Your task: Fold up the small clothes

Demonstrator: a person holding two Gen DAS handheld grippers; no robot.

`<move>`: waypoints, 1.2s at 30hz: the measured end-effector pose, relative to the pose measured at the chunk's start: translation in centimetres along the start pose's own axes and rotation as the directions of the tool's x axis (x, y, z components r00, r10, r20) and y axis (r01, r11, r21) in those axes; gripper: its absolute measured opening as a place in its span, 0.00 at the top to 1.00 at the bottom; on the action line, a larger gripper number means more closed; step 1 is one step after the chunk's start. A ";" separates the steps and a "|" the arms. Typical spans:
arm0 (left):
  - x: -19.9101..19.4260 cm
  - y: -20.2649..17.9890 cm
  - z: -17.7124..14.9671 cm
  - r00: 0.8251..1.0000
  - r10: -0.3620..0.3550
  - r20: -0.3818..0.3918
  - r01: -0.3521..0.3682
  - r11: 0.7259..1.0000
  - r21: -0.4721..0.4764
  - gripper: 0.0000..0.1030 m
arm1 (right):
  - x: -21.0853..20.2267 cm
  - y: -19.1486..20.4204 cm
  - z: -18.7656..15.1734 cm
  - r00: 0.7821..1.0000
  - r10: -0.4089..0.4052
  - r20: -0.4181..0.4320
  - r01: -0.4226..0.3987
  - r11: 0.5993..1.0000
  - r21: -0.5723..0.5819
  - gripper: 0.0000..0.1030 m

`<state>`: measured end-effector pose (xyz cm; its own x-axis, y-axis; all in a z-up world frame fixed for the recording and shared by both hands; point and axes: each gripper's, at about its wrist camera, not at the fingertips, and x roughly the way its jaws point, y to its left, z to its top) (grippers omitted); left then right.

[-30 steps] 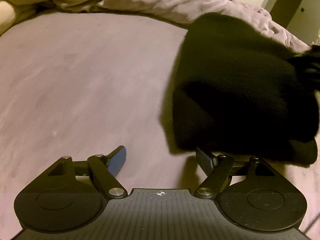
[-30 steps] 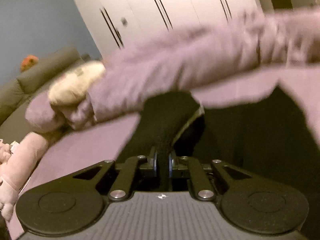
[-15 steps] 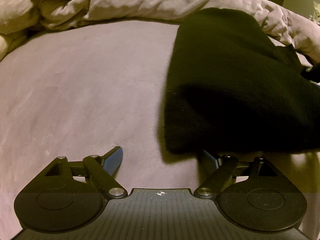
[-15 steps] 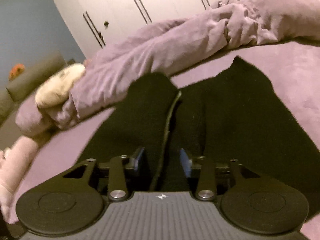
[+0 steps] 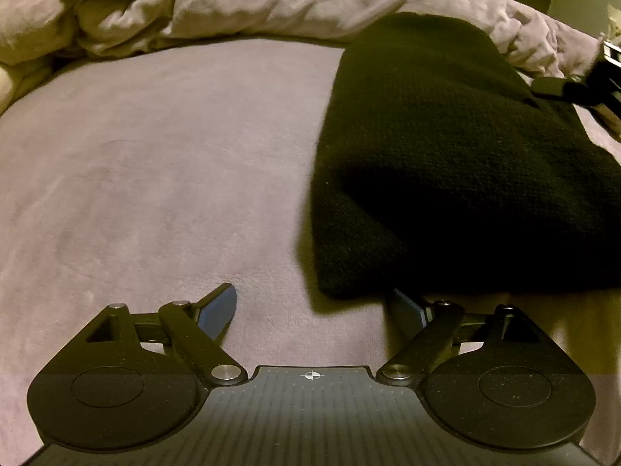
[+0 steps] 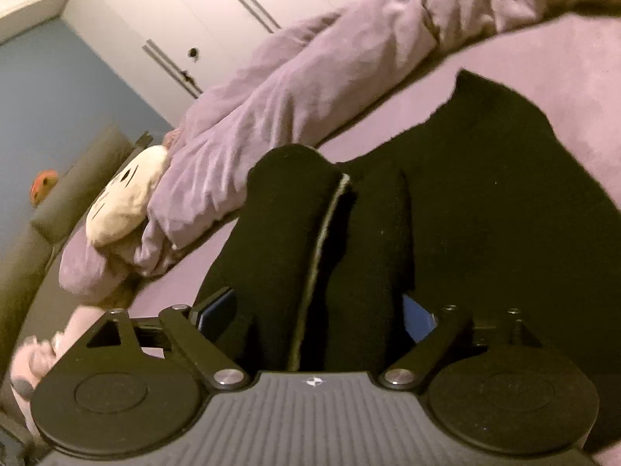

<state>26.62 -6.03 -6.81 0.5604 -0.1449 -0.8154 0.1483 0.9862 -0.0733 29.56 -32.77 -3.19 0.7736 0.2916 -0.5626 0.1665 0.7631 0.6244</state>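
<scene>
A black knit garment [image 5: 446, 163] lies folded on the purple bed sheet [image 5: 155, 163], to the right in the left wrist view. My left gripper [image 5: 310, 306] is open and empty, just in front of the garment's near left corner. In the right wrist view the same garment [image 6: 485, 213] fills the middle, with a folded flap and a pale seam [image 6: 322, 240] running between the fingers. My right gripper [image 6: 314, 310] is open wide over that flap and holds nothing. The right gripper's tip shows at the far right in the left wrist view [image 5: 559, 87].
A rumpled purple duvet [image 5: 291, 4] lies along the back of the bed. A cream plush toy [image 6: 124, 198] rests against the duvet [image 6: 310, 89]. White wardrobe doors [image 6: 217, 23] and a blue wall stand behind. A grey sofa back [image 6: 70, 190] is at left.
My right gripper was shut on the black garment, laid it down, then opened wide and tilted. The garment settled flat on the sheet. My left gripper stayed open and drew slightly back.
</scene>
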 end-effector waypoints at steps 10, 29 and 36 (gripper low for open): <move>0.0 -0.1 -0.3 1.000 -0.007 0.009 0.007 1.000 0.005 0.12 | 2.8 0.7 1.0 0.999 0.017 -0.048 -0.016 1.000 0.018 0.35; -2.0 0.4 0.1 0.997 -0.071 0.015 0.071 0.996 -0.051 0.15 | -0.3 14.9 1.9 0.974 -0.094 0.205 0.206 0.739 -0.642 0.80; -3.9 -0.4 0.8 0.993 -0.098 0.069 0.100 0.995 -0.022 0.15 | -2.7 10.8 4.2 0.922 -0.205 0.328 0.378 0.658 -0.652 0.79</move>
<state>25.00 -5.87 -3.15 0.5978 -0.2463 -0.7629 0.1854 0.9683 -0.1673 31.85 -27.70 7.35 0.8798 -0.0764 -0.4692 0.0031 0.9879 -0.1549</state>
